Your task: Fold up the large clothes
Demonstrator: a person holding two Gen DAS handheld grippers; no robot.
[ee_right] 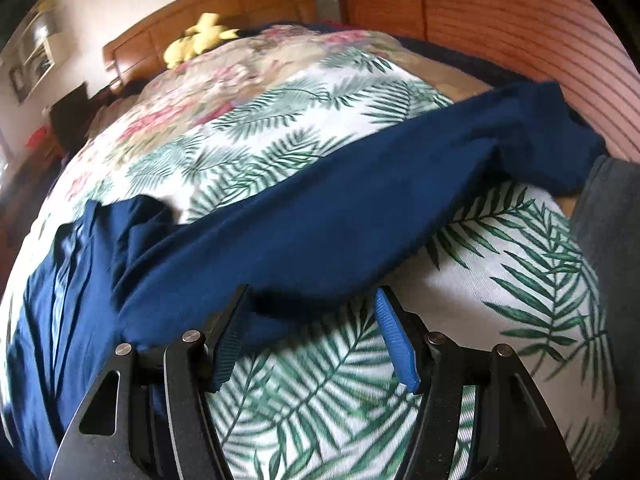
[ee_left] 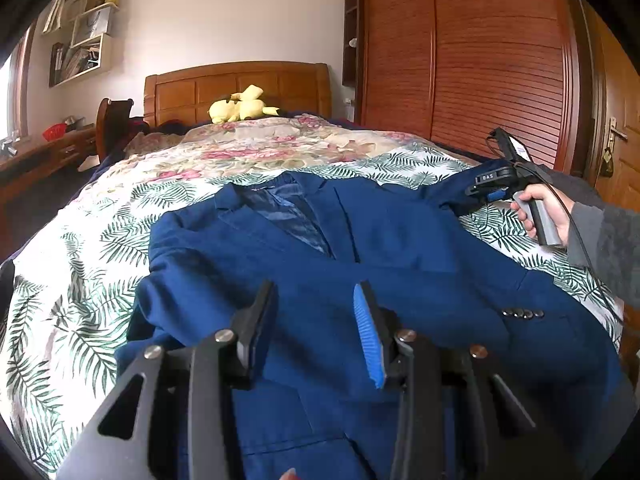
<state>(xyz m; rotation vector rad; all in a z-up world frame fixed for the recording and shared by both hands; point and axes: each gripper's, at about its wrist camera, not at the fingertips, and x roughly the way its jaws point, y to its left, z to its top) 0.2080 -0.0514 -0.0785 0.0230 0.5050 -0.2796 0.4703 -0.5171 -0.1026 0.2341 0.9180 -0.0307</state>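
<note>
Two sets of jaws hover over the blue jacket [ee_left: 360, 248], and neither grips it. The left gripper [ee_left: 316, 320] hangs just above the jacket's front with its jaws parted and nothing between the pads. The right gripper [ee_right: 312, 332] has its jaws spread wide at the edge of the outstretched sleeve [ee_right: 360, 200]; cloth lies under the left pad, but the pads do not press on it. The jacket lies face up on the bed [ee_left: 80, 280], collar toward the headboard, one sleeve already laid across the chest with its cuff buttons [ee_left: 522, 313] showing, the other reaching out to the bed's right edge.

Risk lies mostly with that far sleeve. It is long and limp, so a pinch near the shoulder would likely leave the cuff trailing and bunch the fold. Catching the leaf-print bedspread [ee_right: 500, 300] along with the cloth would drag both. Nothing pins the body, so a brisk pull could slide the whole jacket and undo the crossed sleeve.
</note>
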